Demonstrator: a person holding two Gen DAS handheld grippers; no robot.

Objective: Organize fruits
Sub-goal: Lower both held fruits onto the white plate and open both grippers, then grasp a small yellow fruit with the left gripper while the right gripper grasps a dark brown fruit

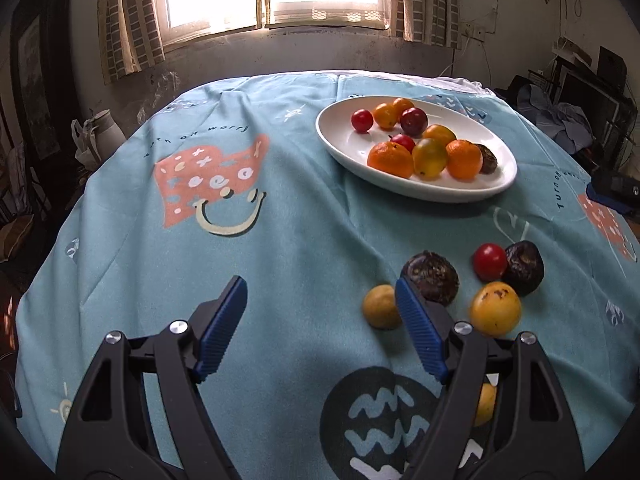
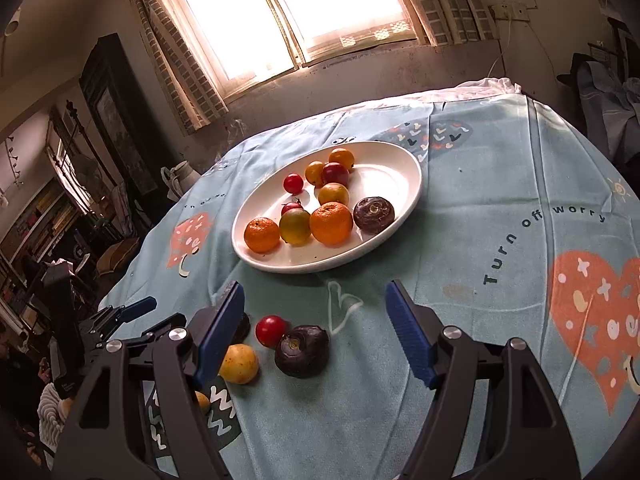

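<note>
Fruit is split between the white plate (image 1: 420, 190) and the blue tablecloth (image 1: 280, 248) in front of it. Your left gripper (image 1: 320, 320) hangs over bare cloth, jaws wide apart and holding nothing; just right of it lie a small yellow fruit (image 1: 380, 307), a dark brown one (image 1: 432, 276), a red tomato (image 1: 489, 262), a second brown fruit (image 1: 524, 266) and a spotted yellow fruit (image 1: 495, 309). Your right gripper (image 2: 314, 334) is also spread and empty above the loose cluster. Only its camera shows the brown fruit on the plate (image 2: 373, 214) fully. Another yellowish piece (image 1: 486, 404) sits behind your left finger, probably a fruit.
</note>
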